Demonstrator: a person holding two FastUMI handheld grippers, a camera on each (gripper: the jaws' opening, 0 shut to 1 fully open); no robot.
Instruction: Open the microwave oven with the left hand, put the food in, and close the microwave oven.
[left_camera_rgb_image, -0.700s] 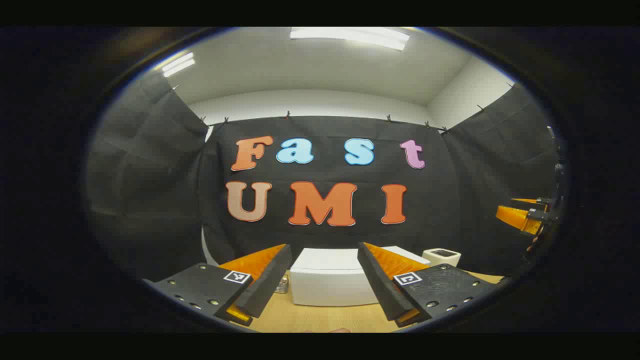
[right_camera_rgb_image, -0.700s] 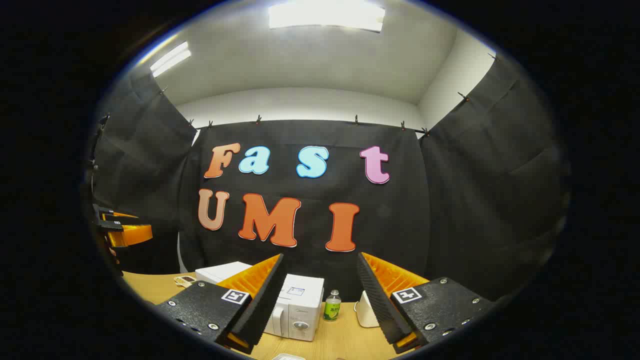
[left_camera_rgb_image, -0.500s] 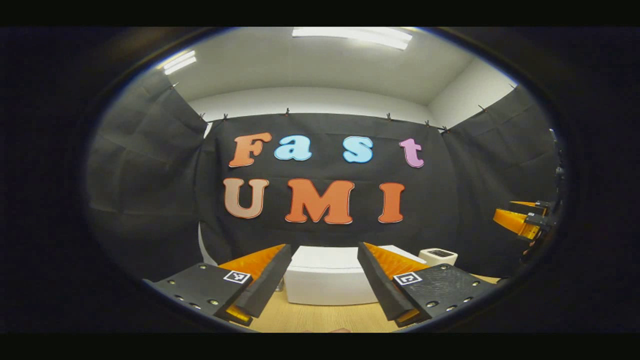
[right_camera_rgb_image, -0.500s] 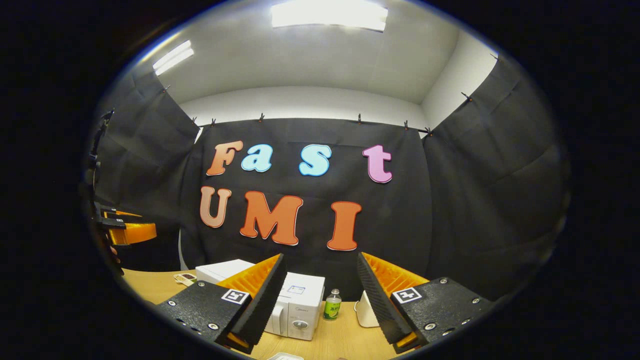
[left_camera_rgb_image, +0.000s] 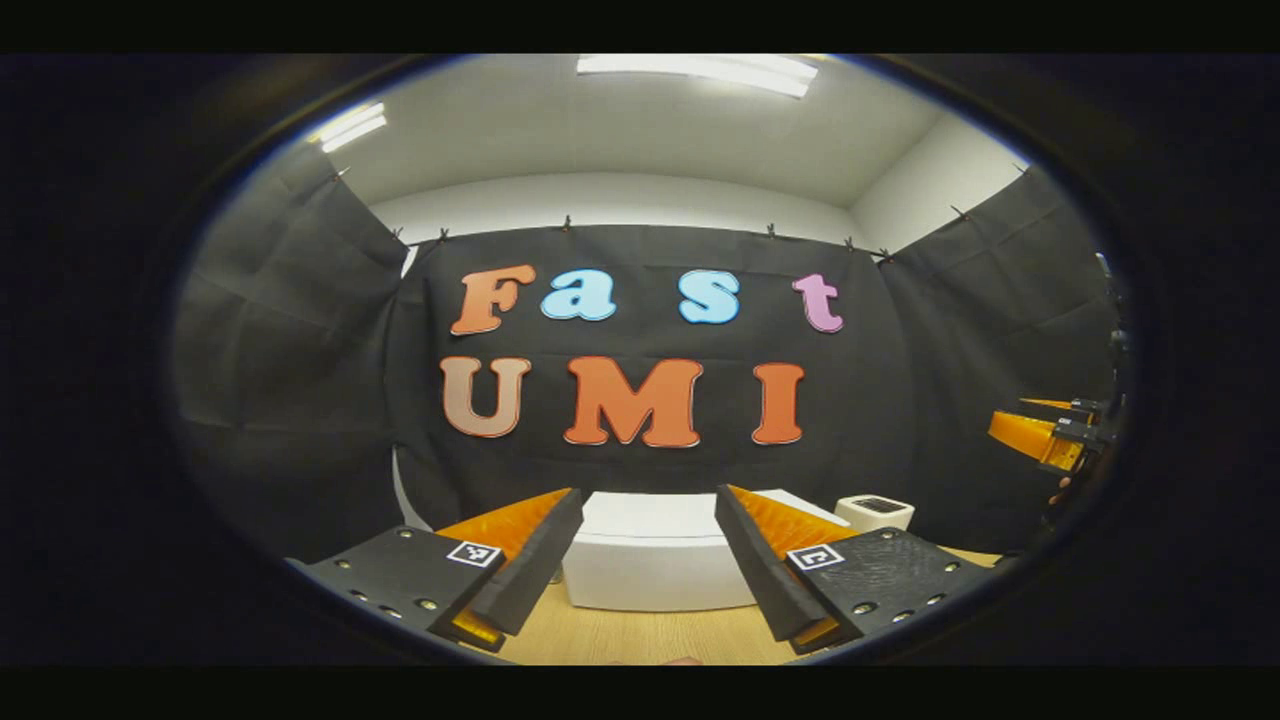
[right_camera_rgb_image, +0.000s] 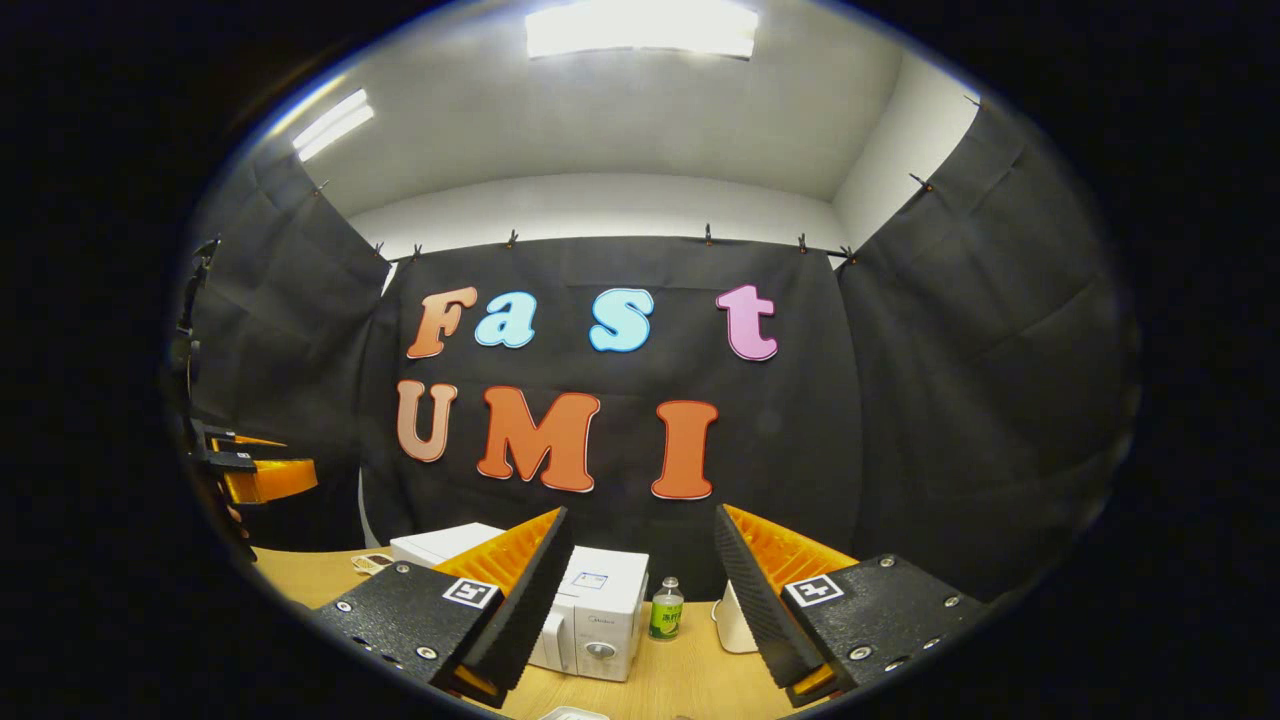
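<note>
Two grippers are in my hands, both held above the wooden table (right_camera_rgb_image: 690, 680) and both with fingers spread wide, nothing between them. In the left gripper view, my left gripper (left_camera_rgb_image: 640, 590) frames the white microwave oven (left_camera_rgb_image: 650, 560), which sits on the table straight ahead, its long axis running across my view; from here I see a plain white side and the top. In the right gripper view the microwave oven (right_camera_rgb_image: 595, 620) stands left of centre behind my right gripper (right_camera_rgb_image: 640, 600), its knob and handle turned toward me and its door shut. A small green bottle (right_camera_rgb_image: 665, 610) stands upright just beside its right side, and a white container (right_camera_rgb_image: 735, 625) sits a little farther right. A pale dish edge (right_camera_rgb_image: 572, 713) peeks in at the bottom; I cannot tell whether food lies on it. My right gripper (left_camera_rgb_image: 1045, 440) also shows far right in the left gripper view.
</note>
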